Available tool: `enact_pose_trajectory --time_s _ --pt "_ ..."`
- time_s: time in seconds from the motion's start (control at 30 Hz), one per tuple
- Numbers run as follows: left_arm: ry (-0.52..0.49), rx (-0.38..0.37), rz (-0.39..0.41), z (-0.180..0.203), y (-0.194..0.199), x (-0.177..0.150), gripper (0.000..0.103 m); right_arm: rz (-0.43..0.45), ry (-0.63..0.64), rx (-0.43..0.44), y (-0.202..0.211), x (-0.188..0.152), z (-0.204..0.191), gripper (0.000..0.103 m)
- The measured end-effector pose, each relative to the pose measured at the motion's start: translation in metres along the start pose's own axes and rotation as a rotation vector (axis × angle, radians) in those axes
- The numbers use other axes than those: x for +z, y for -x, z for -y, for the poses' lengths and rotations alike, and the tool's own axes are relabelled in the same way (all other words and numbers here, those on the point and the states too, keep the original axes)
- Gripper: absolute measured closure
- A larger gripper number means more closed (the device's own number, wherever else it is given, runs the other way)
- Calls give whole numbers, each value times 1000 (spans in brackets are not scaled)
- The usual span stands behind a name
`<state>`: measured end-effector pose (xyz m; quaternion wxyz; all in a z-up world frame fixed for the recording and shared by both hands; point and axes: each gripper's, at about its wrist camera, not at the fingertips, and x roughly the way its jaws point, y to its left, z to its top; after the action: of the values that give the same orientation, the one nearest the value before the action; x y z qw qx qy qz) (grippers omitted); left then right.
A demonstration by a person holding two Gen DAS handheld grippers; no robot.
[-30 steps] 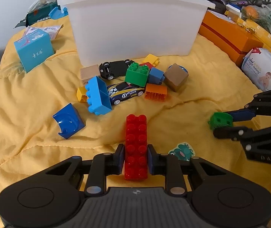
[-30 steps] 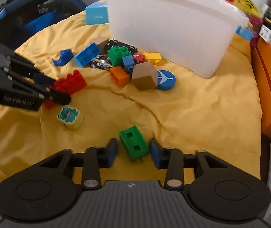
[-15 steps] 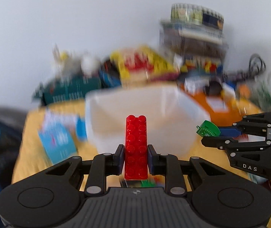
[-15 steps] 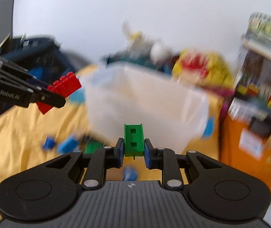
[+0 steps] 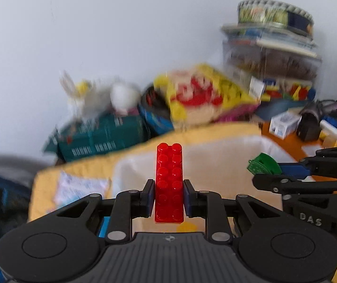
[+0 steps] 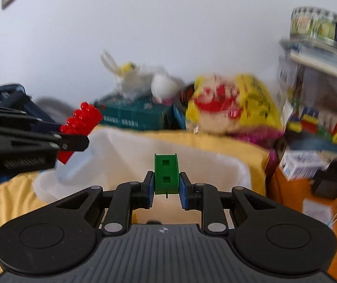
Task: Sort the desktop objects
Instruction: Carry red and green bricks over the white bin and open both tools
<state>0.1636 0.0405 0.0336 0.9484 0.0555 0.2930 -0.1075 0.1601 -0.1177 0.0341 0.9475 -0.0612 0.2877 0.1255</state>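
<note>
My left gripper (image 5: 169, 199) is shut on a long red studded brick (image 5: 169, 179) and holds it in the air above the open white plastic bin (image 5: 218, 151). My right gripper (image 6: 166, 188) is shut on a small green block (image 6: 166, 173) over the same bin (image 6: 133, 155). In the left wrist view the right gripper (image 5: 260, 173) shows at the right with the green block (image 5: 264, 167). In the right wrist view the left gripper (image 6: 81, 136) shows at the left with the red brick (image 6: 79, 122). Both views are blurred.
The bin stands on a yellow cloth (image 6: 10, 202). Behind it are a teal box (image 5: 102, 139), a yellow and red bag (image 5: 199, 96), a white toy (image 6: 142, 80) and stacked boxes (image 5: 272, 54) against a white wall. Orange boxes (image 6: 293, 193) lie at the right.
Both grippers lifted their blocks off the cloth and moved up over the bin. The right gripper closed on the green block. The loose toys on the cloth dropped out of view.
</note>
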Motion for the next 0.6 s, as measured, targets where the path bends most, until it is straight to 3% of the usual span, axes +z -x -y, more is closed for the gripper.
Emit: enact_pose_trajectory --time_s 0.07,0.13,0.27,0.37,0.47,0.6 --pt "11 -6 -36 2 -10 -8 75 -30 2 2 -8 -7 -2 76" --pt "19 -15 -43 1 -9 -13 73 -45 10 1 -7 -10 -4 66" --pt "33 -31 -15 -1 8 -8 57 -16 16 8 3 -10 -4 65" --pt "34 -50 19 -2 30 -4 52 23 13 20 20 -7 -3 63" --pt "14 -59 37 0 49 -7 42 73 26 34 39 -6 -3 54" --pt "-4 -57 28 4 75 -24 38 112 20 63 63 -8 -1 50"
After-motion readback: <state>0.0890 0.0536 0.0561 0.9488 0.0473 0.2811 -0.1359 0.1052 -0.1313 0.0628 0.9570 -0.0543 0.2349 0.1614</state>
